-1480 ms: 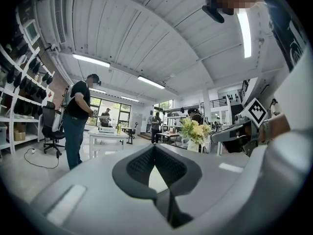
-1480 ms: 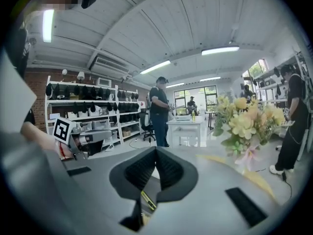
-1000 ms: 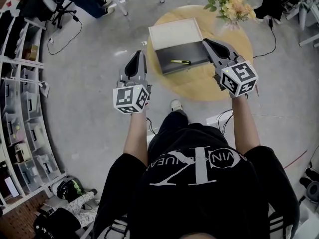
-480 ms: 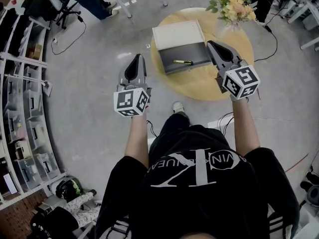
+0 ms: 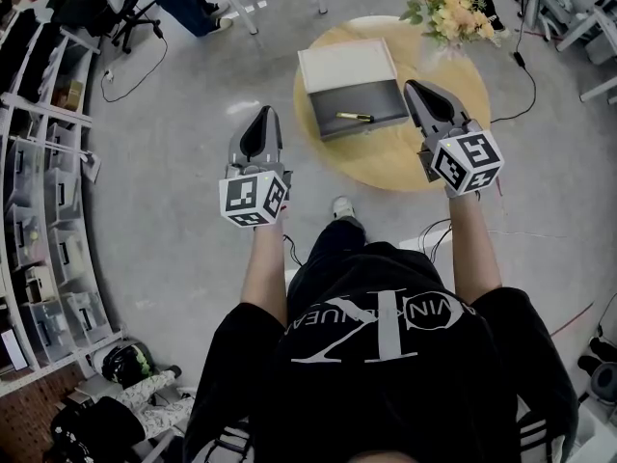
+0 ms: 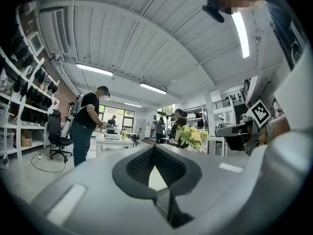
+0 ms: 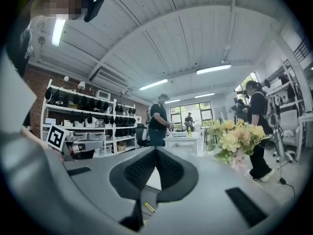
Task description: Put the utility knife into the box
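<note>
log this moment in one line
left gripper: shut, empty | right gripper: shut, empty | yellow utility knife: inside open grey box

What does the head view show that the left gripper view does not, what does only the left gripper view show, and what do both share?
Only the head view: the yellow utility knife lying in the open box on the round table, and the person's black shirt. Only the left gripper view: the ceiling strip lights. Both: the flowers, the wall shelves, and the left gripper and right gripper, each shut and empty.
</note>
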